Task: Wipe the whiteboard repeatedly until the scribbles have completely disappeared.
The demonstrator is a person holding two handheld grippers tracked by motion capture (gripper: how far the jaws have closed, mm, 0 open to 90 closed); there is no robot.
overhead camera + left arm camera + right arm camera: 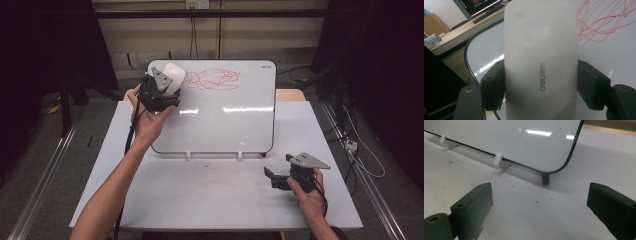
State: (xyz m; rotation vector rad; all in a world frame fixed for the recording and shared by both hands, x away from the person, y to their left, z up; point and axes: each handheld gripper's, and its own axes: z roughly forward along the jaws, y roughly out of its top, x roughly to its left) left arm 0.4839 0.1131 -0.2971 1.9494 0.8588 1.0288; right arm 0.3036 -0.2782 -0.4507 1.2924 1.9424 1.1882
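Observation:
A whiteboard (225, 120) stands propped on the white table, with a red scribble (214, 79) near its top. My left gripper (167, 82) is at the board's upper left corner, shut on a white eraser (173, 75) whose end lies just left of the scribble. In the left gripper view the white eraser (540, 60) stands between the two black pads (495, 85), and the red scribble (604, 22) lies to its right. My right gripper (279, 170) rests open near the table's front right, jaws wide apart and empty, pointing at the board's lower right corner (564, 167).
Two white clips (188, 155) hold the board's lower edge. A small dark red-topped marker cap (545, 179) stands under the board's corner. Cables and a plug (351, 146) lie on the floor to the right of the table (200, 195). A metal rail (45, 175) runs along the left.

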